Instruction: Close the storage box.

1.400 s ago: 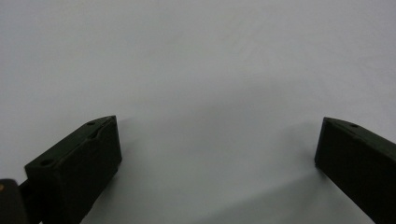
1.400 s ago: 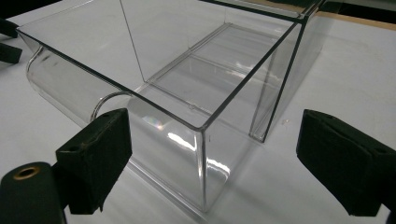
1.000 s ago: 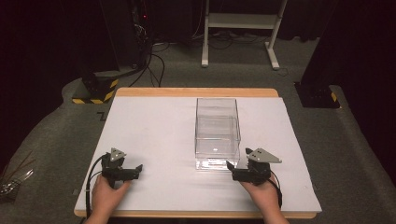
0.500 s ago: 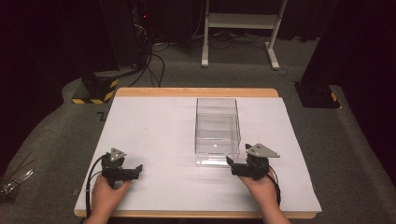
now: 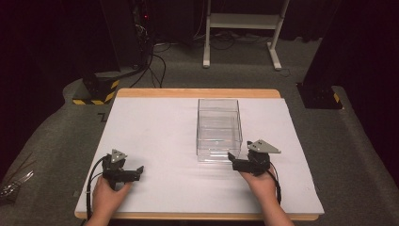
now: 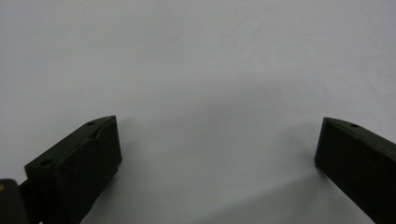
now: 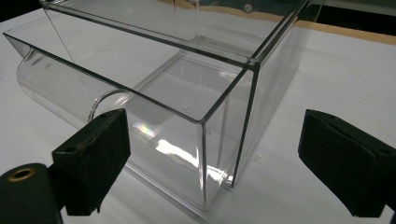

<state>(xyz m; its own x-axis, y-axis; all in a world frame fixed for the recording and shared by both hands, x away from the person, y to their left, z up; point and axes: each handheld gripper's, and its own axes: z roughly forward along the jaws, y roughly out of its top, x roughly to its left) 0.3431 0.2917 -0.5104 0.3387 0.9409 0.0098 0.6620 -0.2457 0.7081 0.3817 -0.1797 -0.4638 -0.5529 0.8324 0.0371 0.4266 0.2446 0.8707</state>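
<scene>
**Two open hand-held grippers at a clear box**

A clear plastic box (image 5: pixel 219 129) stands upright on the white surface (image 5: pixel 160 127), right of centre, its open top facing up. In the right gripper view the box (image 7: pixel 187 88) shows a rounded, tube-like moulding along one lower wall; its interior looks empty.

The right hand-held gripper (image 5: pixel 234 160) rests on the surface just beside the near right corner of the box, held by the right hand (image 5: pixel 259 181). In the right gripper view, this hand-held gripper (image 7: pixel 215 163) has its jaws spread wide, with the near corner of the box between them; neither jaw touches the box.

The left hand-held gripper (image 5: pixel 136 172) lies on the surface near the front left edge, well apart from the box, held by the left hand (image 5: pixel 107 197). In the left gripper view, this hand-held gripper (image 6: pixel 217 149) has its jaws spread wide over bare white surface (image 6: pixel 196 70).
</scene>
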